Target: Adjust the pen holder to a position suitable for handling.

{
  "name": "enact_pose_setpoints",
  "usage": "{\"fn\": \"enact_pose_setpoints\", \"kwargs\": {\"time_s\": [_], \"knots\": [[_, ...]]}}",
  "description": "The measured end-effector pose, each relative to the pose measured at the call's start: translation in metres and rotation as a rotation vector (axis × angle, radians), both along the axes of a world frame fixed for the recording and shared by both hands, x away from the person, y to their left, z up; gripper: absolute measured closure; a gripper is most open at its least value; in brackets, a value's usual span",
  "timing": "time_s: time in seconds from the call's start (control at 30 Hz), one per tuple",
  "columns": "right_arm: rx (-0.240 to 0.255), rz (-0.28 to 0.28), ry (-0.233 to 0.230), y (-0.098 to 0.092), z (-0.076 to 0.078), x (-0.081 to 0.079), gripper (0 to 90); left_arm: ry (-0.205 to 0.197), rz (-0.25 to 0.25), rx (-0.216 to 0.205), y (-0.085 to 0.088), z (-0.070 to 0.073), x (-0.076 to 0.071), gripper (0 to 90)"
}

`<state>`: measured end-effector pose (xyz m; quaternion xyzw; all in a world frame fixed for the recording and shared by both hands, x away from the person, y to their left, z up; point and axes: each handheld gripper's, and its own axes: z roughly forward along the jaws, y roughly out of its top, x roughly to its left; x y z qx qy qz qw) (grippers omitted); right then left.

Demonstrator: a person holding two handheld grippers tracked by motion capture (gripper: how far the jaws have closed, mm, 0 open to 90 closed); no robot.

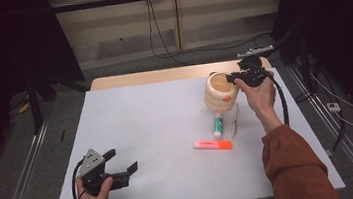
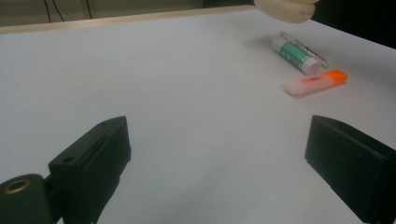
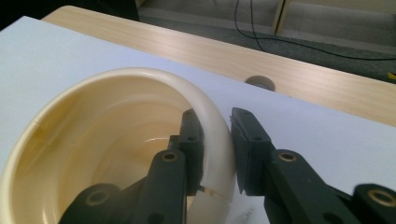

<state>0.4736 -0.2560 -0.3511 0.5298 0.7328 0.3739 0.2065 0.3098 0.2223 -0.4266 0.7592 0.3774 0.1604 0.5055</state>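
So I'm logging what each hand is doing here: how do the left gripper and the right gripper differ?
The left gripper has its jaws spread wide with nothing between them; the right gripper is shut on the rim of the cream ribbed cup. The left gripper sits low at the near left of the white table; the right gripper is at the far right. Both are black and hand-held.

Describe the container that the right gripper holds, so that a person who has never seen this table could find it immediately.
Look at the far right part of the white table, near the wooden edge. There stands a cream ribbed pot, open on top, with the right gripper clamped on its rim. Unlike the glue stick and orange highlighter lying beside it, it is round, tall and hollow.
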Motion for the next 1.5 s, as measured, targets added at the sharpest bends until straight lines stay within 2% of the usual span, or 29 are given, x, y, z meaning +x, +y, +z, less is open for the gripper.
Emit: {"fn": "enact_pose_setpoints", "kwargs": {"time_s": [0.1, 0.13, 0.2, 0.47, 0.6, 0.7, 0.97, 1.23, 1.33, 1.5], "knots": [[0.007, 0.016, -0.003, 0.012, -0.001, 0.000, 75.1, -0.001, -0.002, 0.002, 0.000, 0.000, 0.000, 6.7], [0.018, 0.033, 0.001, 0.022, -0.003, 0.001, 75.1, 0.000, -0.001, 0.000, 0.000, 0.000, 0.000, 6.7], [0.018, 0.040, 0.002, 0.025, -0.004, 0.001, 75.1, -0.001, 0.000, -0.001, 0.000, 0.000, 0.000, 6.7], [0.010, 0.079, 0.020, 0.060, -0.012, 0.001, 75.0, -0.006, 0.001, -0.002, 0.000, 0.000, 0.000, 5.8], [0.025, 0.085, 0.029, 0.071, -0.017, -0.003, 75.1, -0.004, 0.001, -0.003, 0.000, 0.000, 0.000, 5.8], [-0.001, 0.087, 0.045, 0.087, -0.022, -0.010, 75.0, -0.003, 0.004, 0.000, 0.000, 0.000, 0.000, 5.8], [0.009, 0.106, 0.061, 0.110, -0.031, -0.018, 75.0, -0.002, 0.003, 0.002, 0.000, 0.000, 0.000, 5.7], [-0.003, 0.139, 0.071, 0.137, -0.040, -0.017, 75.1, -0.002, 0.000, -0.001, 0.000, 0.000, 0.000, 5.8], [-0.021, 0.121, 0.078, 0.142, -0.046, -0.013, 74.9, -0.001, -0.004, 0.002, 0.000, 0.000, 0.000, 5.7], [-0.012, 0.085, 0.082, 0.144, -0.050, -0.011, 74.8, 0.000, -0.003, 0.002, 0.000, 0.000, 0.000, 5.8]]}}
